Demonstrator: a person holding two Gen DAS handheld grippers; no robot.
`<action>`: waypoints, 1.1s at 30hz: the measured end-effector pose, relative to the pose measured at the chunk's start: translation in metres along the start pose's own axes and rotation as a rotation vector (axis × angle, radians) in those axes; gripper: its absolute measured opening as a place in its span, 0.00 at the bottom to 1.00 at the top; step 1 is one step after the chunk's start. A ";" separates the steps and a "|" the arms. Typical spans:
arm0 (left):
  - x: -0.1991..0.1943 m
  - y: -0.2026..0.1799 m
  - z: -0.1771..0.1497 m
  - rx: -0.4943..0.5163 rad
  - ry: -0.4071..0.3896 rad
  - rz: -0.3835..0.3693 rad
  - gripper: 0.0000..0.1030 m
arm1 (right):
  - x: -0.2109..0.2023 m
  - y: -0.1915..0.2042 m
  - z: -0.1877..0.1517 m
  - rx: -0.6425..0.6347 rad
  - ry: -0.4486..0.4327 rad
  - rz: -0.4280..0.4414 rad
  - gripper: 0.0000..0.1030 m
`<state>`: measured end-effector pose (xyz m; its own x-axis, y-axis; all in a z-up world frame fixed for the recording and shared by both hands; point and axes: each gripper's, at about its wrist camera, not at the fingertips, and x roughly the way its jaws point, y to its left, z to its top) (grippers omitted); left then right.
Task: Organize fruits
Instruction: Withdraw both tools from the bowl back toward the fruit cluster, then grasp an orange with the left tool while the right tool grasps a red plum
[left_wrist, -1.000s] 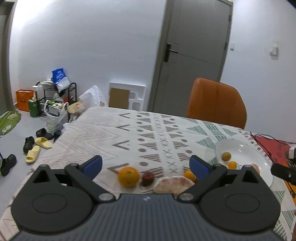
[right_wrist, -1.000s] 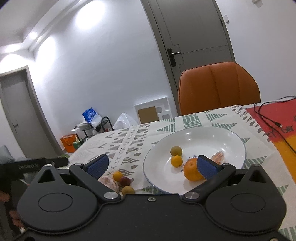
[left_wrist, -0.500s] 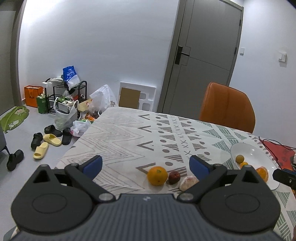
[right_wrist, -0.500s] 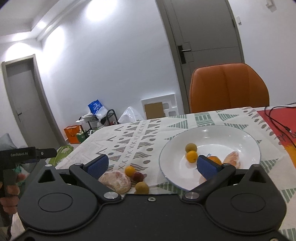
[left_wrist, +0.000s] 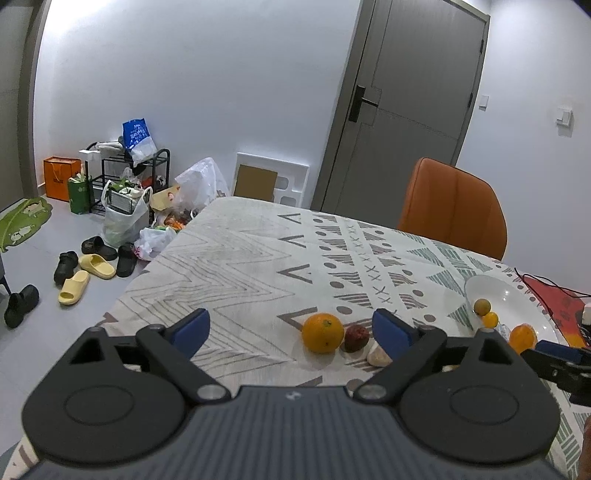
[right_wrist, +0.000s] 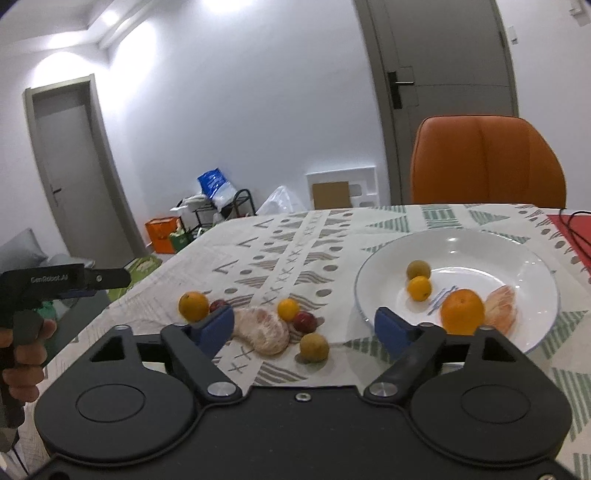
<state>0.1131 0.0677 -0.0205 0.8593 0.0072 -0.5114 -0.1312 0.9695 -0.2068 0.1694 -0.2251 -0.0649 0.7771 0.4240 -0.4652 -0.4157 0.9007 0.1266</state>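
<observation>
**Two pairs of tongs over a bench of loose fruit**

Two pairs of tongs hang above the cloth-covered bench (right_wrist: 280, 236), each with its jaws wide apart but closing, and neither has hold of anything. The left tongs (left_wrist: 291, 330) point at a large orange (left_wrist: 322, 332) on the cloth, with a dark red fruit (left_wrist: 356, 338) touching its right side and a pale peeled piece (left_wrist: 376, 356) just beside that, partly hidden behind the right blue pad. All three lie on the cloth beyond the pads, ungripped.

The right tongs (right_wrist: 304, 328) look over a cluster of fruit lying off the plate: a peeled pomelo segment (right_wrist: 264, 330), a small orange (right_wrist: 288, 309), a red fruit (right_wrist: 304, 322) and a brownish-green round fruit (right_wrist: 314, 347), all close together. Farther left sit another orange (right_wrist: 193, 305) and a dark red fruit (right_wrist: 218, 305), touching.

The white plate (right_wrist: 517, 254) stands to the right on the bench. In it are a large orange (right_wrist: 462, 312), a peeled segment (right_wrist: 500, 308) against it, a small orange (right_wrist: 419, 288) and a brownish fruit (right_wrist: 418, 269) just behind.

A hand (right_wrist: 22, 354) at the left edge grips the other tool's handle.
</observation>
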 end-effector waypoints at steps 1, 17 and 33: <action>0.002 0.000 -0.001 -0.002 0.004 -0.005 0.89 | 0.002 0.001 -0.001 -0.002 0.005 0.001 0.75; 0.048 -0.007 -0.011 -0.005 0.079 -0.057 0.68 | 0.046 0.008 -0.002 -0.034 0.100 0.016 0.43; 0.083 -0.013 -0.012 0.001 0.130 -0.065 0.54 | 0.086 0.006 0.005 -0.065 0.163 0.005 0.33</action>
<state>0.1805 0.0526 -0.0703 0.7949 -0.0872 -0.6004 -0.0768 0.9672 -0.2421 0.2359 -0.1831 -0.0997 0.6905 0.4027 -0.6009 -0.4530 0.8884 0.0747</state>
